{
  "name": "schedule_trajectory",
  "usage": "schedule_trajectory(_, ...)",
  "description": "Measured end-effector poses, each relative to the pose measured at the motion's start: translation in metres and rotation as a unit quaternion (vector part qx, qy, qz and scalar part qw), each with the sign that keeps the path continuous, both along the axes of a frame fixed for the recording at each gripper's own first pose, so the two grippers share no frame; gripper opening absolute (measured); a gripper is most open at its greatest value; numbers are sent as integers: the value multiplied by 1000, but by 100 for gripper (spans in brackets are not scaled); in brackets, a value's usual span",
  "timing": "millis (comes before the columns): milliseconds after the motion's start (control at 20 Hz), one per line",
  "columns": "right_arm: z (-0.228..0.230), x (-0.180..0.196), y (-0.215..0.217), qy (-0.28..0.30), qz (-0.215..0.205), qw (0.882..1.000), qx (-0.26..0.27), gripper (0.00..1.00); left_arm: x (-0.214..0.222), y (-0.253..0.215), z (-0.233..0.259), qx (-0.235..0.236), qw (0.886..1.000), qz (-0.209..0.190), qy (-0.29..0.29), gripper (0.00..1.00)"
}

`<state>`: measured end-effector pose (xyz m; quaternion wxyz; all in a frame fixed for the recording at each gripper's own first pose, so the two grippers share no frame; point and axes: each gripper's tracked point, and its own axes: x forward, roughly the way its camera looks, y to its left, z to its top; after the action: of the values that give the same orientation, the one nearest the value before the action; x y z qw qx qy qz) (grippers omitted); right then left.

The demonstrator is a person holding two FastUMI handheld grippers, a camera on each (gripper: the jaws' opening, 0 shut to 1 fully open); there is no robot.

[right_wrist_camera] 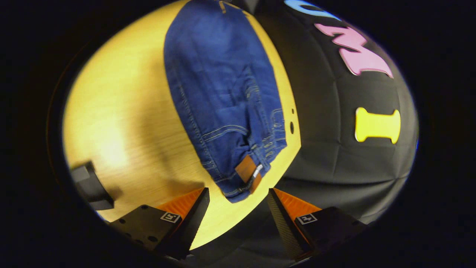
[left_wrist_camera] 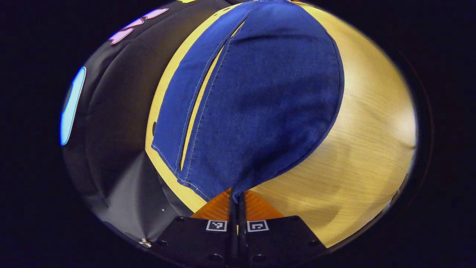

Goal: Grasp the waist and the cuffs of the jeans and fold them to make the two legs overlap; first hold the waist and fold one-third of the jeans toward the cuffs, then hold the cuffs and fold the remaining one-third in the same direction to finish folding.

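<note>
Jeans [right_wrist_camera: 223,93] flat on desk [right_wrist_camera: 122,123], legs already overlapped lengthwise; thirds folds pending. Left hand-held gripper [left_wrist_camera: 237,197] clamped on cuff-end fabric, near. Right hand-held gripper [right_wrist_camera: 238,203] open, just short of waist [right_wrist_camera: 247,173], ungrasped

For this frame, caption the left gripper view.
Left gripper shut on the jeans at their cuff end, legs stretching away over the wooden table.
</note>
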<state>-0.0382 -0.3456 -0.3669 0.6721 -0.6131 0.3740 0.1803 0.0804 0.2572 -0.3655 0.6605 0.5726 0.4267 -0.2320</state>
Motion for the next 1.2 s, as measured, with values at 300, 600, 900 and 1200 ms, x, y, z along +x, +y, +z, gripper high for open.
schedule_trajectory(300, -10, 60, 11, -37, 59, 997, -22, 87, 0, -4, 0, 5, 1000, 3, 2, 5)
schedule_trajectory(600, -36, 76, 4, -14, 37, 999, -9, 35, 1, -6, -2, 4, 1000, 14, -2, 5)
schedule_trajectory(900, -37, 66, 5, 54, -7, 996, 66, 10, 1, -9, -2, -18, 998, 52, 24, 6)
schedule_trajectory(1200, -7, 72, 13, 67, -14, 994, 86, 7, 7, -18, 16, -142, 973, 180, 20, 6)
